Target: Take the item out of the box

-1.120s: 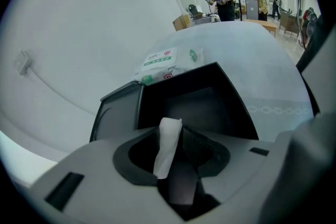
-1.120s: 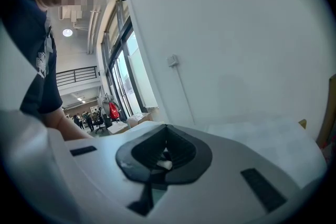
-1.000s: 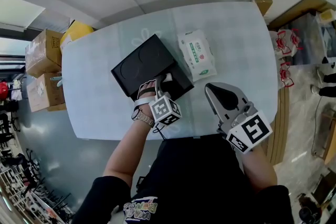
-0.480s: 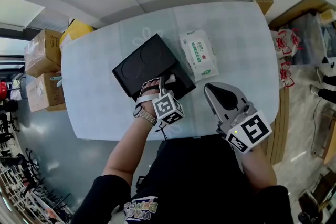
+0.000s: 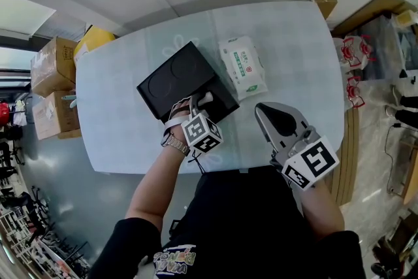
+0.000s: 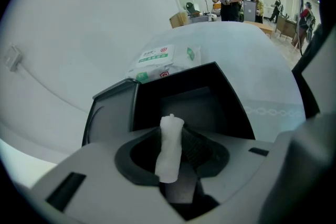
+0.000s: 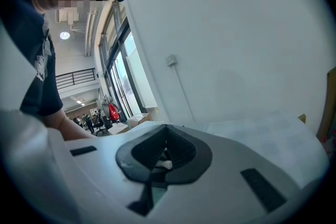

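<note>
At table (image 5: 294,36) centre over open black box (image 5: 176,78), left gripper (image 5: 198,103) jaws just closing, clamped on white roll (image 6: 170,147), wipes pack (image 5: 243,66) at box's three o'clock, right gripper (image 7: 165,156) jaws together.

white wall (image 7: 236,34), pale table (image 5: 294,42), cardboard boxes (image 5: 52,68)

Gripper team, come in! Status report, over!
Left gripper jaws just closing on white item over open black box. Right gripper shut, held aside. Wipes pack beside box, nothing blocking.
</note>
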`<state>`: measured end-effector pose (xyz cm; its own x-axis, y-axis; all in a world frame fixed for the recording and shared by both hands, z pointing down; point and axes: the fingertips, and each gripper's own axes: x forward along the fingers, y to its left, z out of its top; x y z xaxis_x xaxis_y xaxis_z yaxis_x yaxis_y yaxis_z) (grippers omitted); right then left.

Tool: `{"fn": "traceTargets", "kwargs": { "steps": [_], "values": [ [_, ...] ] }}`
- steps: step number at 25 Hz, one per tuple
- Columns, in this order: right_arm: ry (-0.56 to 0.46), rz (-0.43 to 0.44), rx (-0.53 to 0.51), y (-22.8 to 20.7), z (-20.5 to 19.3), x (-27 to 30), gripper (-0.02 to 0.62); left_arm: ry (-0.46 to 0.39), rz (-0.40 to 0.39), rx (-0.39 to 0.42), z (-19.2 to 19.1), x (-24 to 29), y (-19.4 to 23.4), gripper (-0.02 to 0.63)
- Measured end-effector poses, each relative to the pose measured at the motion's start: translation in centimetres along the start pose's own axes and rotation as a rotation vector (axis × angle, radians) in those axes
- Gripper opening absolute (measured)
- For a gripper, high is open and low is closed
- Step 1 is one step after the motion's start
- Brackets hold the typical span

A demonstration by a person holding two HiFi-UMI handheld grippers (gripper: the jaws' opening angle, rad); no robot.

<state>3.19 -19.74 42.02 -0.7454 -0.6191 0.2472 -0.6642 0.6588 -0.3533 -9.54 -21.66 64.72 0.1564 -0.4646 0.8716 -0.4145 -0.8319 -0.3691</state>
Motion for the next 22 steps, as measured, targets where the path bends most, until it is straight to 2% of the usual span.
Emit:
{"fn": "traceTargets", "kwargs": {
  "steps": [13, 22],
  "values": [
    [-0.013, 0.039, -0.026, 0.5, 0.9, -1.8, 0.009, -0.061, 0.056, -0.153, 1.3, -3.1, 1.3, 0.125],
    [-0.019, 0.089, -0.061, 1.9, 1.3, -3.1, 0.009, -0.169, 0.11, -0.337, 3.2, -7.7, 2.5, 0.126]
  ]
}}
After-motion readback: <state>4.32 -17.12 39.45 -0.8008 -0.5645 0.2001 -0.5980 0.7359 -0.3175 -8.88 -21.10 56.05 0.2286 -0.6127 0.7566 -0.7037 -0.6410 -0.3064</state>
